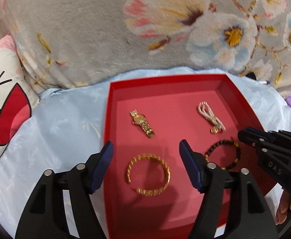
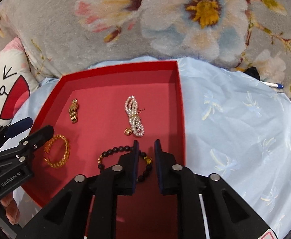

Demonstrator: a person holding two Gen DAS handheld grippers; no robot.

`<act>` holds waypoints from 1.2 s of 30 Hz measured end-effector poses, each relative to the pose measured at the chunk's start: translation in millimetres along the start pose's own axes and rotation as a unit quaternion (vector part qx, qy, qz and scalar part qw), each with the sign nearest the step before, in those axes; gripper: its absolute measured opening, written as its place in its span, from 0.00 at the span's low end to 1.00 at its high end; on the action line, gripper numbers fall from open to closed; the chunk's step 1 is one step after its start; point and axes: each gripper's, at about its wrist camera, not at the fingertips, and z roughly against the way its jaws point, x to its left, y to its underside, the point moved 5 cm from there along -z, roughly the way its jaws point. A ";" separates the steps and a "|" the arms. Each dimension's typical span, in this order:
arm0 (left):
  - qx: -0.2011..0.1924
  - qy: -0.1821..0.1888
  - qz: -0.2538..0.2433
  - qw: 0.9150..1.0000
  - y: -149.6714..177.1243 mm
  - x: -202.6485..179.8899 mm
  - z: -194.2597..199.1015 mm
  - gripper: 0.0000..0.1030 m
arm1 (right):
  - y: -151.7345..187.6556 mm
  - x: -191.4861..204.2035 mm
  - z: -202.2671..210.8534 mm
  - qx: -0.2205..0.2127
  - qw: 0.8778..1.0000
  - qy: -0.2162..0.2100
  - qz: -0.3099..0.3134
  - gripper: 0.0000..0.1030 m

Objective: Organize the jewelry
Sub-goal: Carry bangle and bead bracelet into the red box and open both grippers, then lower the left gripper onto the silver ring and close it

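Red box (image 1: 113, 107) sits on pale blue cloth (image 1: 65, 131), mid-frame in both views, w/ four pieces on its floor: gold watch (image 1: 142, 123) upper left, pearl strand (image 1: 211, 117) upper right, gold cuff bangle (image 1: 148, 174) lower left, black bead bracelet (image 2: 123, 159) lower right.

Left gripper (image 1: 145, 151) — jaws wide, nothing between the pads, straddling the gold cuff from above in its own view. Whether the tips touch the box floor, can't tell. Right gripper (image 2: 146, 145) — jaws narrow but parted, holding nothing; the right side of the bead loop w/ its gold charm lies in the gap. Pads don't look to be pressing on it.

Risks, as I judge them:
- Cuff is a rigid open ring lying flat. Closing across it from above could make it pivot or skid on the smooth lining instead of lifting.
- Left finger sits near the box's left wall; a push down or sideways there may shove the whole box, since the cloth beneath is soft and slippery-looking.
- Bead bracelet is floppy — a pinch on one bead may slip off, or the loop swings and drags.
- Pearl strand's gold pendant lies just above the right tips in frame; going fwd could snag it.
- Both grippers work close together in one box, so they could bump.
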 end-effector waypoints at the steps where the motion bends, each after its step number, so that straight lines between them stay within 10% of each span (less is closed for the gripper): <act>1: -0.005 0.001 0.007 1.000 -2.1 3.0 5.4 0.65 | -2.2 -2.3 7.6 -0.010 1.000 -0.002 -0.004 0.24; 16: -0.018 -0.003 0.028 0.999 81.7 25.2 111.7 0.74 | 80.7 -19.2 144.3 -0.066 0.998 -0.020 0.008 0.43; 36: 0.025 0.049 0.028 0.998 206.7 -24.9 155.1 0.75 | 231.7 -15.6 165.5 0.013 0.999 -0.027 0.009 0.44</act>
